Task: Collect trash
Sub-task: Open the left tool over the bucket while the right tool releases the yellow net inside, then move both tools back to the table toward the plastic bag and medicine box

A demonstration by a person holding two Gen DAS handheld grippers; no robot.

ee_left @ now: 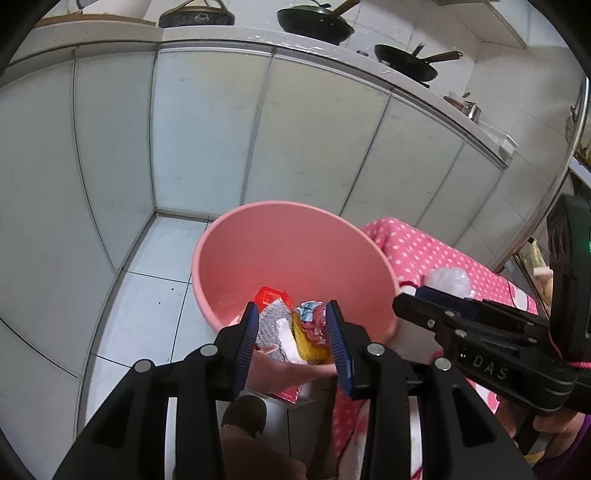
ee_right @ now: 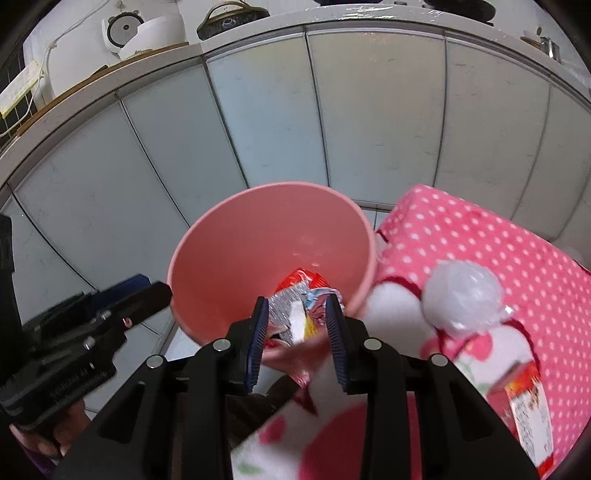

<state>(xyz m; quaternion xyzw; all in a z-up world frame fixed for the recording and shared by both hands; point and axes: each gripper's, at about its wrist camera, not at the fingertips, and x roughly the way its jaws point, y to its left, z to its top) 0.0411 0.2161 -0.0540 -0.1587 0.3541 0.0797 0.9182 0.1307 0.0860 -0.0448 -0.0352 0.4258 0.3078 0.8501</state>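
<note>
A pink bin stands on the floor beside a pink polka-dot cloth; it also shows in the right wrist view. Inside lie crumpled wrappers: silver foil, a red packet and a yellow one. My left gripper is open above the bin's near rim, empty. My right gripper is open above the near rim too, empty; it shows at the right of the left wrist view. A crumpled clear plastic wad and a red box lie on the cloth.
Grey cabinet doors close off the back under a counter with black pans. A rice cooker sits on the counter at the left. White floor tiles lie left of the bin.
</note>
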